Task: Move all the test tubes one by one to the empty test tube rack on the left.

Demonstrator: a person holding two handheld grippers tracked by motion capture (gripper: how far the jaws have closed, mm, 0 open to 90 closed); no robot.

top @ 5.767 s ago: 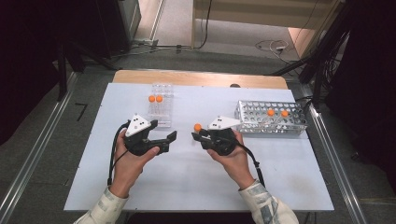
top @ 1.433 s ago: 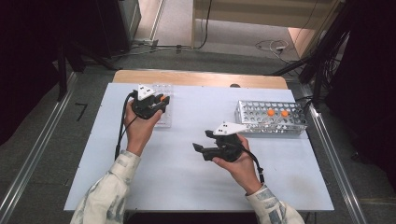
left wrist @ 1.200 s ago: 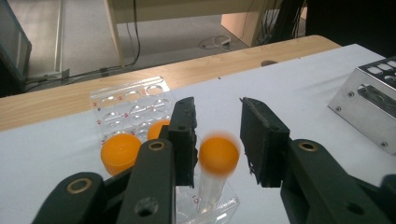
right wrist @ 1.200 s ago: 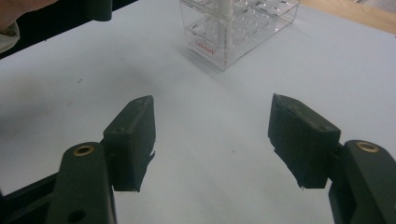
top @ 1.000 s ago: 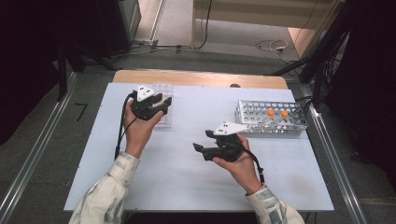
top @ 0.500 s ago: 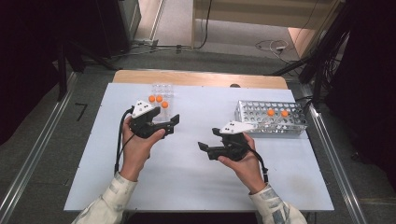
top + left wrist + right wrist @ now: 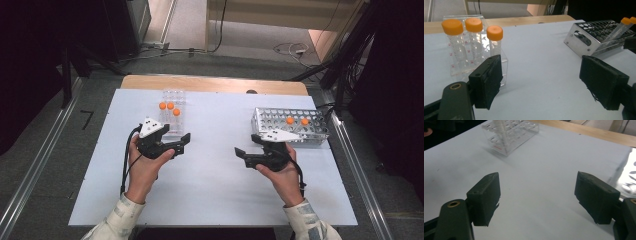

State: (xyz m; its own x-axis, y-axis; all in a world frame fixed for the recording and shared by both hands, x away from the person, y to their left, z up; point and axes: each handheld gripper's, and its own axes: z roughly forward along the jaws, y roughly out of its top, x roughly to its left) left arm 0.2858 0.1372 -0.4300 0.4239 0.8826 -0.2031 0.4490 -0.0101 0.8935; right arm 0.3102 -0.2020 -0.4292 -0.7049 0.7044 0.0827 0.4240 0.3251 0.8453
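Observation:
A clear rack (image 7: 171, 124) at the table's back left holds three orange-capped tubes (image 7: 170, 106), seen close up in the left gripper view as tubes (image 7: 475, 35) in the rack (image 7: 504, 65). My left gripper (image 7: 181, 143) hovers just in front of that rack, and its jaws have just been opening with nothing between them (image 7: 541, 82). My right gripper (image 7: 241, 156) is beside the metal rack (image 7: 280, 120), pointing left. Its jaws have also just been opening and are empty (image 7: 536, 200). Two orange-capped tubes (image 7: 297, 121) stand in the metal rack.
The white table top (image 7: 215, 185) spreads between and in front of both hands. A wooden strip (image 7: 215, 84) runs along its far edge. The metal rack (image 7: 586, 42) lies to the right in the left gripper view, and the clear rack (image 7: 509, 135) is blurred and far off in the right gripper view.
The left gripper has drawn back from the clear rack toward the person and its jaws have opened; three orange caps now show there. The right gripper has slid right, toward the metal rack.

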